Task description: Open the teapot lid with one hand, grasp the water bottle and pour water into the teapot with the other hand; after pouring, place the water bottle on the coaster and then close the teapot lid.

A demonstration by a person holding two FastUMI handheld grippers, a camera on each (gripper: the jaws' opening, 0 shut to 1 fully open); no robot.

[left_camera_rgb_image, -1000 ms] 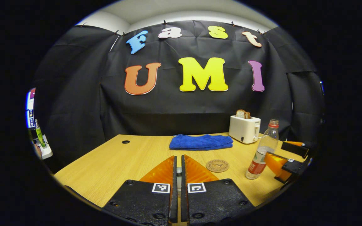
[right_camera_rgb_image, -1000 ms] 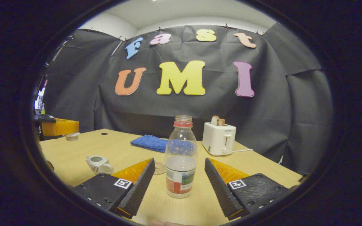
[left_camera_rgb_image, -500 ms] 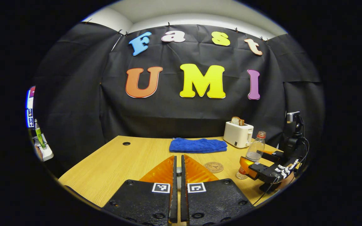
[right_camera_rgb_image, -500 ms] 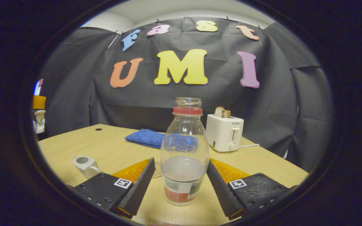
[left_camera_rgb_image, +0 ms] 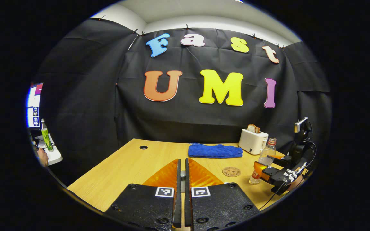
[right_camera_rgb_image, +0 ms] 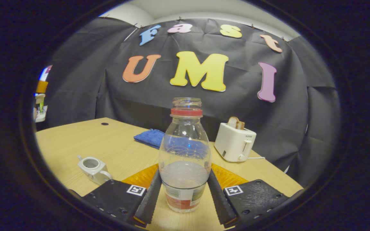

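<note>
Between my right gripper [right_camera_rgb_image: 182, 192] fingers stands the water bottle [right_camera_rgb_image: 185, 157], upright, pinched at both flanks; teapot [right_camera_rgb_image: 92, 166] lies leftward, lidless. Left gripper [left_camera_rgb_image: 181, 179] pressed together on something I cannot identify.

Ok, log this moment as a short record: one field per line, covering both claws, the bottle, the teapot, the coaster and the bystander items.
left claw: shut, a small pale thing between its fingers, held above the table
right claw: fingers against both sides of the water bottle
water bottle: upright on the table, uncapped, partly full
teapot: lid off, mouth open, left of the bottle
coaster: bare, beside the bottle
others: blue cloth, toaster with bread
</note>
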